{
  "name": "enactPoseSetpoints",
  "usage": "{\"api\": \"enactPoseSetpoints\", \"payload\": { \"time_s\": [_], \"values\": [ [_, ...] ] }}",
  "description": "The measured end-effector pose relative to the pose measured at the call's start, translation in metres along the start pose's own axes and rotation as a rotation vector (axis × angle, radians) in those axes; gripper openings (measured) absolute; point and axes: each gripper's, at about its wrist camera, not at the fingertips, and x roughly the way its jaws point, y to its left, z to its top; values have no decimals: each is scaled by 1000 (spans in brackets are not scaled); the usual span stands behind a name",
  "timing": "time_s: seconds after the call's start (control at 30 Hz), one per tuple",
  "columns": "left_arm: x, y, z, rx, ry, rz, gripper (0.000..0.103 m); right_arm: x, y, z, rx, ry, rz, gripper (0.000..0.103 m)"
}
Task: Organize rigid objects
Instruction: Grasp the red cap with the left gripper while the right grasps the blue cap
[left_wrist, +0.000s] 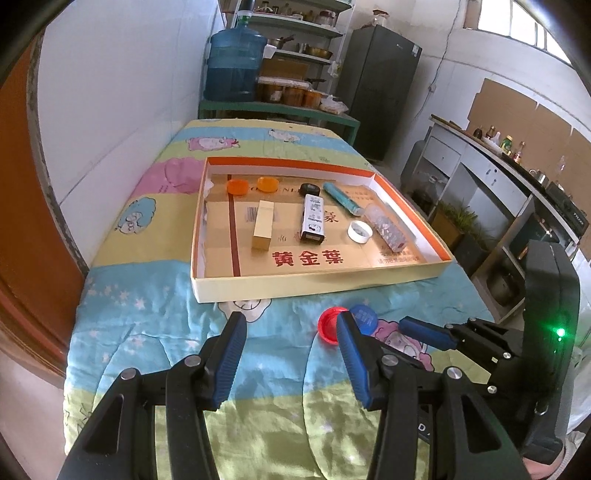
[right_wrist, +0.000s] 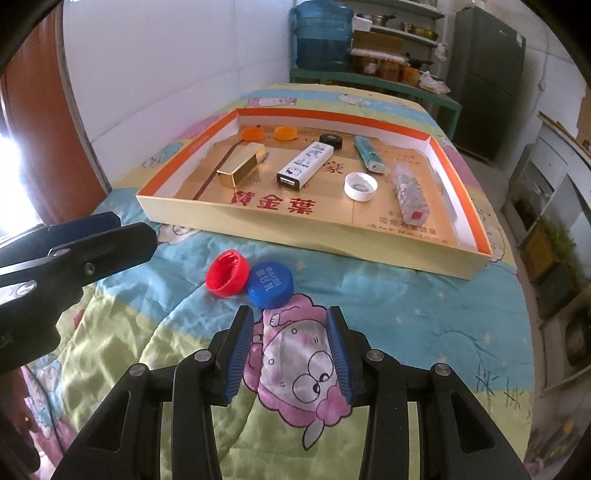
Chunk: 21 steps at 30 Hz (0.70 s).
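Observation:
A shallow cardboard box (left_wrist: 295, 286) (right_wrist: 295, 236) lies on the bed. It holds two orange caps (left_wrist: 237, 186), a black cap (left_wrist: 309, 189), a white cap (left_wrist: 359, 231) (right_wrist: 360, 187), a gold bar (left_wrist: 263, 230) (right_wrist: 241, 163), a white box (left_wrist: 312, 218) (right_wrist: 309, 162), a teal tube (left_wrist: 341, 198) and a clear packet (left_wrist: 388, 227). A red cap (right_wrist: 227, 272) (left_wrist: 327, 325) and a blue cap (right_wrist: 270, 284) (left_wrist: 364, 317) lie on the blanket in front of the box. My left gripper (left_wrist: 291, 325) is open and empty, left of the caps. My right gripper (right_wrist: 290, 321) is open and empty, just short of the blue cap.
A cartoon blanket (right_wrist: 406, 332) covers the bed. A white wall (left_wrist: 110, 110) runs along the left. Behind the bed stand a water jug (left_wrist: 234, 62), shelves and a dark fridge (left_wrist: 380, 88). A counter (left_wrist: 498, 177) runs along the right.

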Motion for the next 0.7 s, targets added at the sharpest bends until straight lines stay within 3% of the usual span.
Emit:
{"api": "enactPoseSetpoints", "payload": {
  "time_s": [0.57,0.63,0.7],
  "values": [
    [19,7,1,-5,40,-12,50,23,3,14,-40,-25,9,41],
    [22,6,1,-1,48,-15,50,22,4,14,-42,-29,16,31],
    [25,4,1,5,56,-22,50,21,3,14,-41,-29,18,30]
  ]
}}
